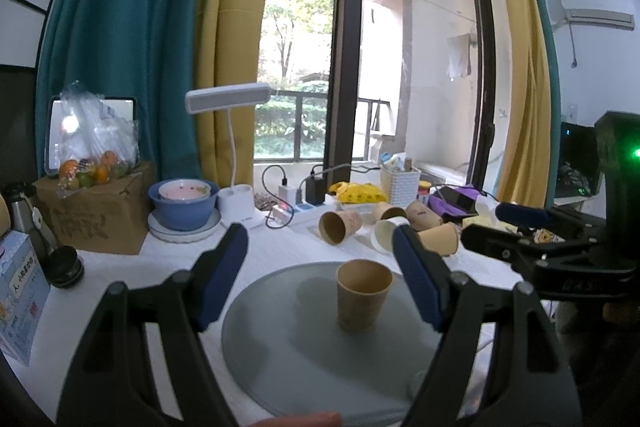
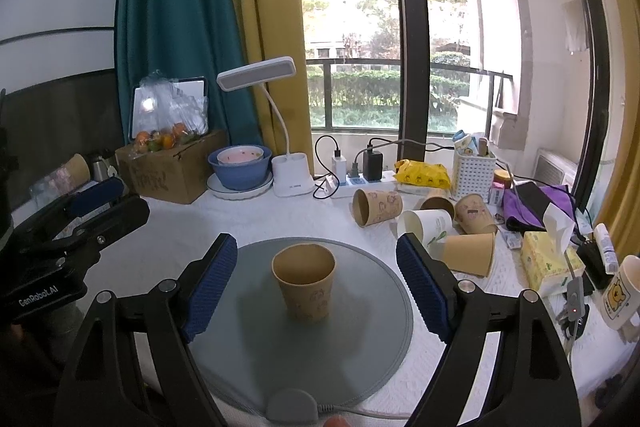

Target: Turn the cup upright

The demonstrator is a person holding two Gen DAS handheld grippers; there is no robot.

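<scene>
A brown paper cup (image 1: 362, 294) stands upright, mouth up, on a round grey mat (image 1: 280, 347); it also shows in the right wrist view (image 2: 306, 283) on the mat (image 2: 360, 331). My left gripper (image 1: 320, 267) is open and empty, its blue pads wide apart, the cup a little beyond them. My right gripper (image 2: 318, 281) is open and empty, its pads either side of the cup and apart from it. The right gripper shows at the right edge of the left wrist view (image 1: 520, 223), and the left gripper at the left edge of the right wrist view (image 2: 96, 203).
Several paper cups (image 2: 432, 223) lie on their sides behind the mat on the right. At the back stand a cardboard box (image 2: 172, 171), stacked bowls (image 2: 239, 167), a white desk lamp (image 2: 290, 171), a power strip (image 2: 360, 183) and a white basket (image 2: 474, 173). A tissue box (image 2: 548, 263) and a mug (image 2: 622, 293) are at the right.
</scene>
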